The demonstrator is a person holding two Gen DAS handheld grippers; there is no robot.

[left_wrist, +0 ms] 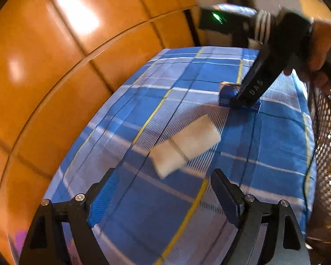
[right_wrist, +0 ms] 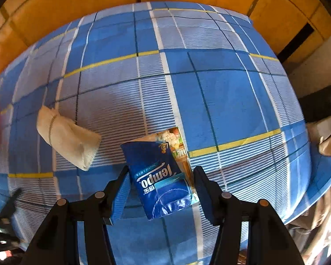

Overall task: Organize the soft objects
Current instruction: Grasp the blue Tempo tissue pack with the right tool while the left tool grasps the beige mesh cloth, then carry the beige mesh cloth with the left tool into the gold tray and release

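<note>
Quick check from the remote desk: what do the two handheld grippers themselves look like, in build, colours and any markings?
Both are matte black angular frames with round silver screws. The left gripper has flat fingers faced with ribbed blue pads. The right gripper is built alike, with the same blue pads. In the left wrist view its black finger bears pale lettering that looks like "DAS", and the black-and-white striped sleeve shows behind it.

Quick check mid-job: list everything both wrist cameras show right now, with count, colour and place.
Tissue pack: one, blue with white lettering, on the cloth, between the right hand-held gripper's fingers.
Folded towel: one, cream, on the cloth ahead of the left hand-held gripper.
Checked cloth: one, blue, white and yellow, covering the surface.
Panelled wall: orange, behind the cloth.
Mesh basket: one, at the cloth's edge.
Left hand-held gripper: open, empty.
Right hand-held gripper: straddling the pack; contact unclear.
</note>
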